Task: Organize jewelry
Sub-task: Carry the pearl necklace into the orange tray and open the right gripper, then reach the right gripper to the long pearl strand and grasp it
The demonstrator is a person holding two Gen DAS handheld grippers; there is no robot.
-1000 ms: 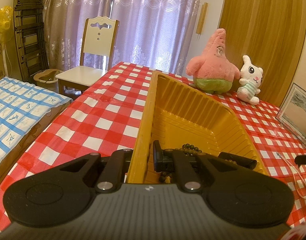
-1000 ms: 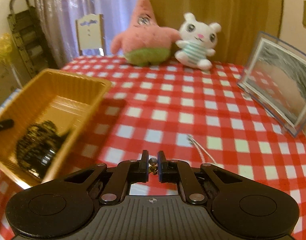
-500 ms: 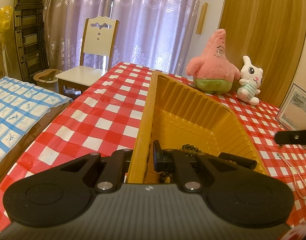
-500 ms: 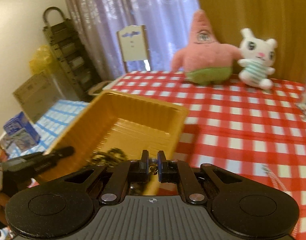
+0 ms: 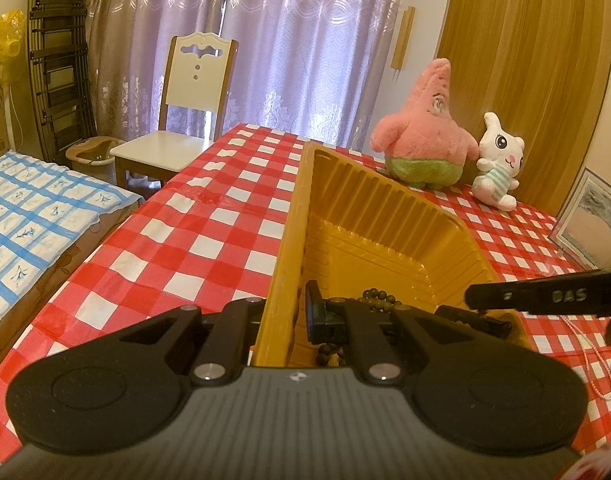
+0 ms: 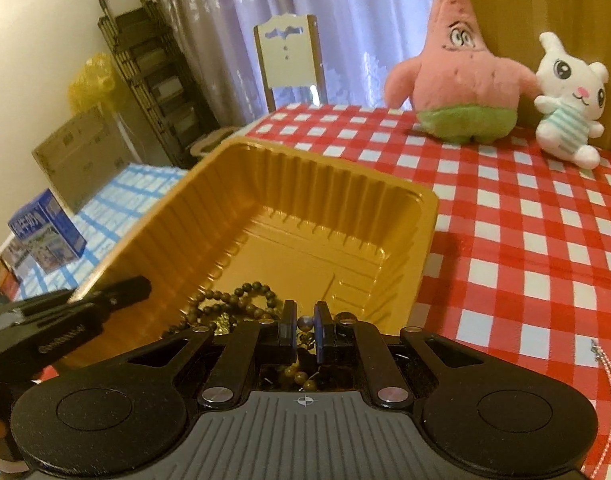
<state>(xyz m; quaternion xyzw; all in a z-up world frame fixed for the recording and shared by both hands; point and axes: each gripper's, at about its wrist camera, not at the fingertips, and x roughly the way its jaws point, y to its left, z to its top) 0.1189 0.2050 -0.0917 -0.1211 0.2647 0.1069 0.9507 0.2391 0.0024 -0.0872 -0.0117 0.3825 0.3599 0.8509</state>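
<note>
Inside, dark round-beaded bracelets [image 6: 241, 304] heap in yellow tray [image 6: 305, 168].

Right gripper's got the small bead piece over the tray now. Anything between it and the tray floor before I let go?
No barrier shows. The right gripper holds the bead above the yellow tray; only the dark bead strand lies below.

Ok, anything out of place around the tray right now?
One thing: a thin pink-and-white chain lies loose on the checkered tablecloth, outside the yellow tray, while the dark bead strands are already inside. Nothing spilled or damaged.
</note>
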